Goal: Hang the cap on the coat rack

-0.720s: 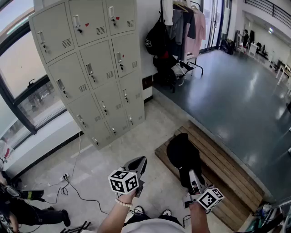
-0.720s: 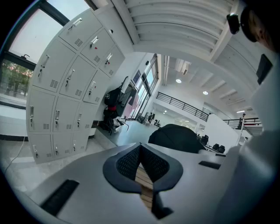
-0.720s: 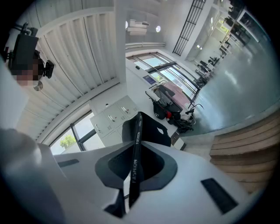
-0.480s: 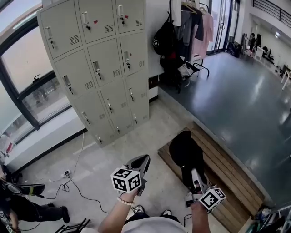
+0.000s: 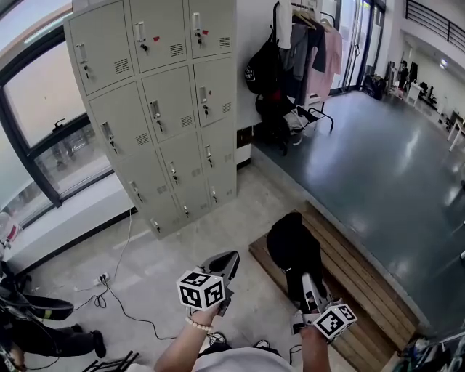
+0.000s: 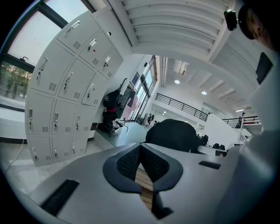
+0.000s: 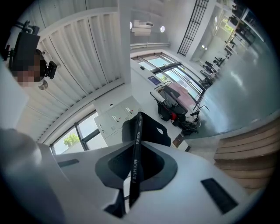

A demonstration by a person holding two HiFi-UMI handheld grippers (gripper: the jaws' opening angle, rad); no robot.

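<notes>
Right tongs (image 7: pixel 136 146) clamp the black cap (image 5: pixel 289 245); left tongs (image 6: pixel 140 148) pressed together, empty.

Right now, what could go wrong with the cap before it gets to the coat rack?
The right tool pinches only the thin strap of the cap, so the cap might slip out on the way. The coat rack is far off and already crowded with clothes and a backpack, so a free hook may be hard to find.

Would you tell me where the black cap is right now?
In the head view the cap sits at lower centre-right, clamped in the right claw over the wooden platform, far from the coat rack at the top.
</notes>
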